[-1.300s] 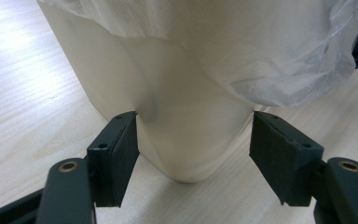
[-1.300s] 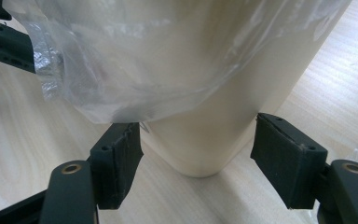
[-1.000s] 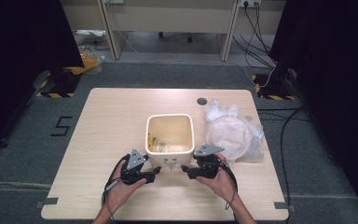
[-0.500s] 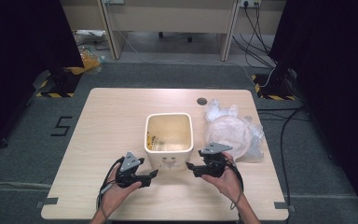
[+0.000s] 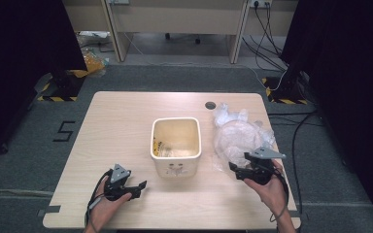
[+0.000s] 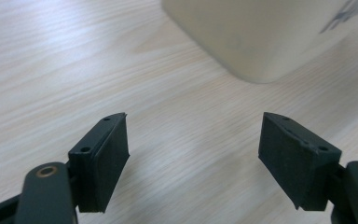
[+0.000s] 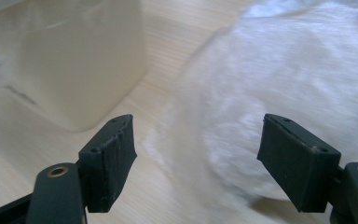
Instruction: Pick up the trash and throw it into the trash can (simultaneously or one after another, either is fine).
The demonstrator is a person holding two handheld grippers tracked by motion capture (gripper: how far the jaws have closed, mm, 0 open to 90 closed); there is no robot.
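A cream square bin (image 5: 175, 145) stands open-topped at the table's middle, with some scraps at its bottom. A crumpled clear plastic bag (image 5: 240, 138) lies to its right. My left gripper (image 5: 142, 187) hovers low over the wood at the bin's front left, pointing toward it. Its jaws have just been opening and stand open, with nothing between them (image 6: 193, 135); the bin's corner (image 6: 256, 37) is ahead. My right gripper (image 5: 234, 169) is at the bag's near edge, open after widening a little. In the right gripper view (image 7: 198, 135), the bag (image 7: 298, 79) lies ahead and the bin (image 7: 79, 70) to the left.
The light wooden table (image 5: 116, 126) has a round cable hole (image 5: 210, 105) near its far edge. Cables (image 5: 296, 126) trail on the grey floor to the right. A taped "5" (image 5: 64, 131) marks the floor on the left. Desk legs stand beyond the table.
Both grippers have left the bin's front. The left has drawn back to the left toward the person and opened its jaws. The right has swung right to the bag's near edge.
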